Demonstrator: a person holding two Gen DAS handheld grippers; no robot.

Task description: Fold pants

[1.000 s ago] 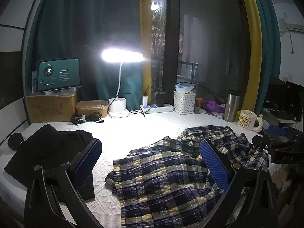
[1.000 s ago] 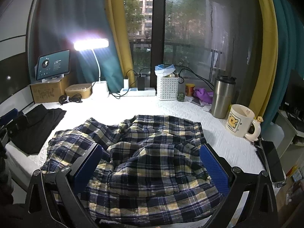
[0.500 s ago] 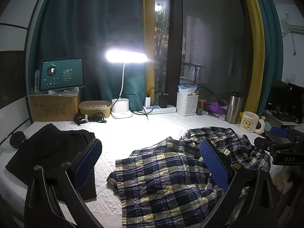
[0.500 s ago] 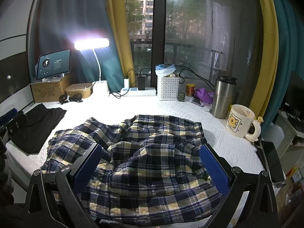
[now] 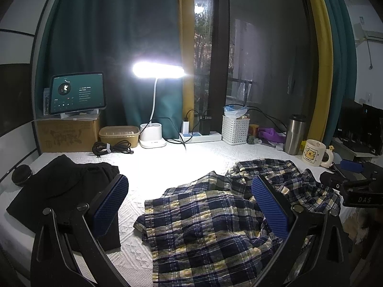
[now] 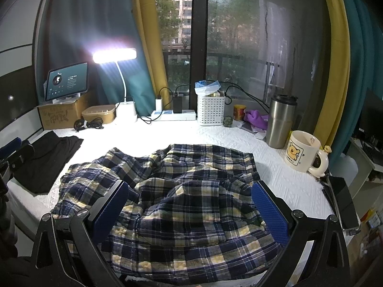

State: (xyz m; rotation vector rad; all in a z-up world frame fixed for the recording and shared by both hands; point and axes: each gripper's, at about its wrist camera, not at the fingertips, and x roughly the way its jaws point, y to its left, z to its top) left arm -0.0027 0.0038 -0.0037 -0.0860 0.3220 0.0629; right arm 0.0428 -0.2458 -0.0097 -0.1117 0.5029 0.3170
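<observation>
The plaid pants (image 5: 215, 220) lie crumpled in a heap on the white textured table (image 5: 167, 165); they also fill the middle of the right wrist view (image 6: 189, 196). My left gripper (image 5: 190, 205) is open and empty, hovering above the pants' left part. My right gripper (image 6: 190, 205) is open and empty, hovering above the pants' near edge. The right gripper's body shows at the right edge of the left wrist view (image 5: 354, 191); the left gripper's body shows at the left edge of the right wrist view (image 6: 14, 153).
Black folded clothes (image 5: 59, 189) lie at the table's left. Along the back stand a lit desk lamp (image 5: 153, 129), tablet on a cardboard box (image 5: 76, 95), lidded container (image 5: 119, 135), cable coil (image 5: 111, 147), power strip (image 5: 201, 136), white basket (image 5: 235, 129), steel tumbler (image 5: 295, 134) and bear mug (image 5: 314, 153).
The left wrist view has pulled back and tilted up a little, so the pants sit slightly lower and farther. The right wrist view is almost unchanged. Both grippers stay open.
</observation>
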